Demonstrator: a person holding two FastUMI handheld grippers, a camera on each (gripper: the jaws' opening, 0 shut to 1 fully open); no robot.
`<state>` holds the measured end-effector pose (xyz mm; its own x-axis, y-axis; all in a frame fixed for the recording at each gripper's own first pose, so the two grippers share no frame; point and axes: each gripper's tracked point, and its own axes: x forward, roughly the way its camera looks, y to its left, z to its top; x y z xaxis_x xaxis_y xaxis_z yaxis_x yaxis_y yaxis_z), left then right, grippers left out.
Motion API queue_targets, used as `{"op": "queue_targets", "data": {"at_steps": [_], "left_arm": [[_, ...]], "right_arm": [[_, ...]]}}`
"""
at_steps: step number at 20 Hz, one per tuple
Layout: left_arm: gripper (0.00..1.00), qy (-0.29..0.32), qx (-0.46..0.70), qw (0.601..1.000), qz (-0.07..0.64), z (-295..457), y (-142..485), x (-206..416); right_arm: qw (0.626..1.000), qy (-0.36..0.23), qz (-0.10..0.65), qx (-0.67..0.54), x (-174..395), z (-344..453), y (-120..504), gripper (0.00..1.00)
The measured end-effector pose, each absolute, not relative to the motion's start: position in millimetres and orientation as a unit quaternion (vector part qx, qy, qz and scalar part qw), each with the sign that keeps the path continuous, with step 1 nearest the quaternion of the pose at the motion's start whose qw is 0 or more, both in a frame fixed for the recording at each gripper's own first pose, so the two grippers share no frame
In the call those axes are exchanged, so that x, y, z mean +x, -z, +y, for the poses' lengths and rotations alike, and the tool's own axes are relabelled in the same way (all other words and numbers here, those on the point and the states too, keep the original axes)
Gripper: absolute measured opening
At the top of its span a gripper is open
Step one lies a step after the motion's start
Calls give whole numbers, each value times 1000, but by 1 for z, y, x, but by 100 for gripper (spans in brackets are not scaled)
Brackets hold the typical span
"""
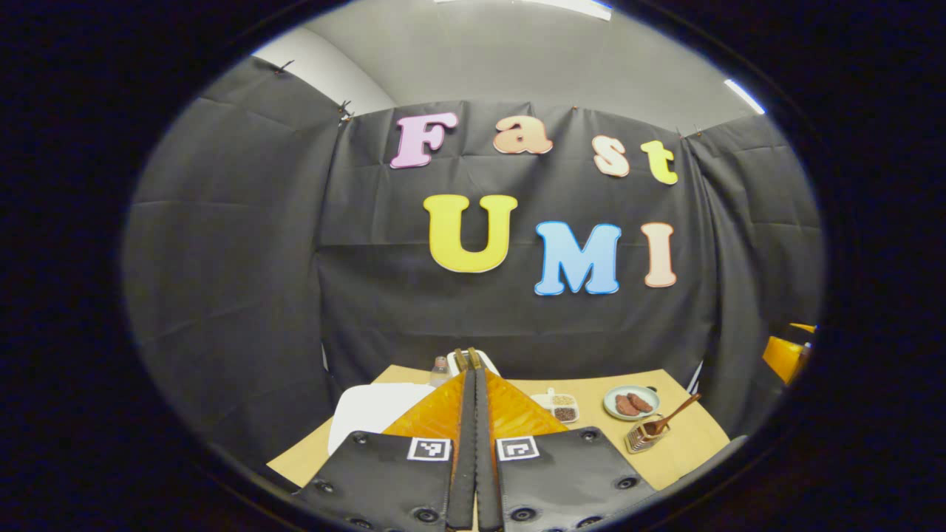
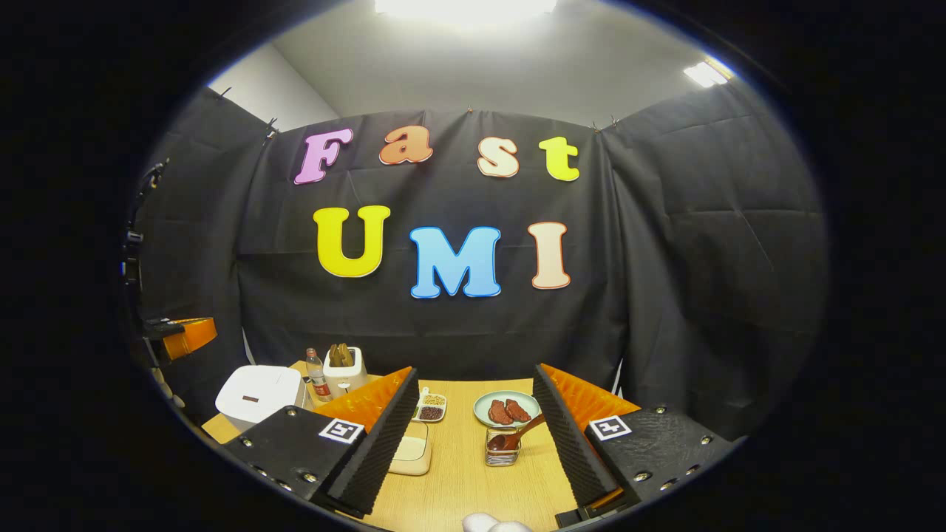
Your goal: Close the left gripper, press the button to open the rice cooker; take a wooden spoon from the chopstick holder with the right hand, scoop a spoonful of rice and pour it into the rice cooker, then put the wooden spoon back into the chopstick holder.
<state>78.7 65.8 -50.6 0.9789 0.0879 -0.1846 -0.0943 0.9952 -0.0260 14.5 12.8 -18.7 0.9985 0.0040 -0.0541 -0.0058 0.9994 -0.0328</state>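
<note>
We hold the left claw (image 1: pixel 473 384) pressed together, the right claw (image 2: pixel 473 414) spread; approaching off-centre, we risk missing the cooker (image 2: pixel 259 395) button or nudging it.

Each hand-held gripper (image 1: pixel 473 436) (image 2: pixel 473 436) has black screwed plates with a square black-and-white marker, ribbed orange finger backs, seemingly foam-lined pads

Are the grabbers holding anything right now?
No, nothing is held. The left gripper is shut on air, the right gripper is open, and the wooden spoon sits in its holder.
</note>
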Motion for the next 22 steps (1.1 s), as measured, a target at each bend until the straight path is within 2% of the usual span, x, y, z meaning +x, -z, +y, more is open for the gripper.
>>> {"op": "queue_targets", "data": {"at_steps": [6, 11, 18, 22], "left_arm": [[9, -104, -47, 977, 182, 130, 158, 135], [9, -144, -59, 955, 252, 163, 244, 155], [9, -164, -67, 935, 306, 184, 303, 163], [9, -164, -61, 932, 317, 188, 310, 163]], "right_arm": [[998, -1, 56, -42, 28, 18, 37, 95], [996, -4, 74, -51, 40, 27, 45, 95], [993, -6, 97, -68, 43, 32, 60, 95], [993, -3, 102, -65, 46, 29, 62, 95]]}}
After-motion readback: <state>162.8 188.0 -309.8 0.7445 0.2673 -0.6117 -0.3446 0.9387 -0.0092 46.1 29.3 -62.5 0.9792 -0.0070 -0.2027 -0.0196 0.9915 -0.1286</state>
